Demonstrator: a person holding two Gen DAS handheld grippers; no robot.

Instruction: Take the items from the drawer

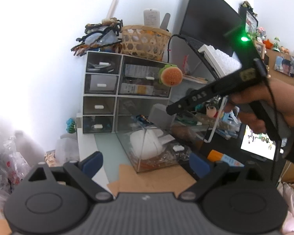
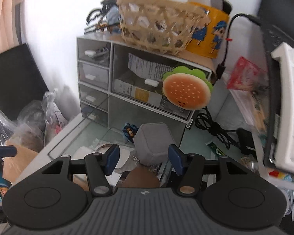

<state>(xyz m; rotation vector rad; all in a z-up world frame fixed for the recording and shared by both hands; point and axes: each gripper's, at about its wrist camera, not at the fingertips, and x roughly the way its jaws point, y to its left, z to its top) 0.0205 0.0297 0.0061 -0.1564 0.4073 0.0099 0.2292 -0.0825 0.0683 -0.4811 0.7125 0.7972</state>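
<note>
A clear drawer (image 1: 139,152) is pulled out of the desktop drawer unit (image 1: 100,98) onto the desk. It holds a white pouch (image 1: 145,143), a grey hexagonal box (image 2: 152,143) and small clutter. My right gripper (image 2: 144,159) is open above the drawer, its blue pads on either side of the grey box, apart from it. It also shows in the left wrist view as a black body (image 1: 205,96) held by a hand, above the drawer. My left gripper (image 1: 147,164) is open and empty, in front of the drawer's near corner.
A woven basket (image 2: 158,25) and a yellow cup (image 2: 209,37) stand on the unit. A burger toy (image 2: 186,90) hangs on its front. A laptop (image 1: 209,23), a white keyboard (image 2: 290,105) and black cables (image 2: 215,129) are at the right. Plastic bags (image 2: 29,115) lie at the left.
</note>
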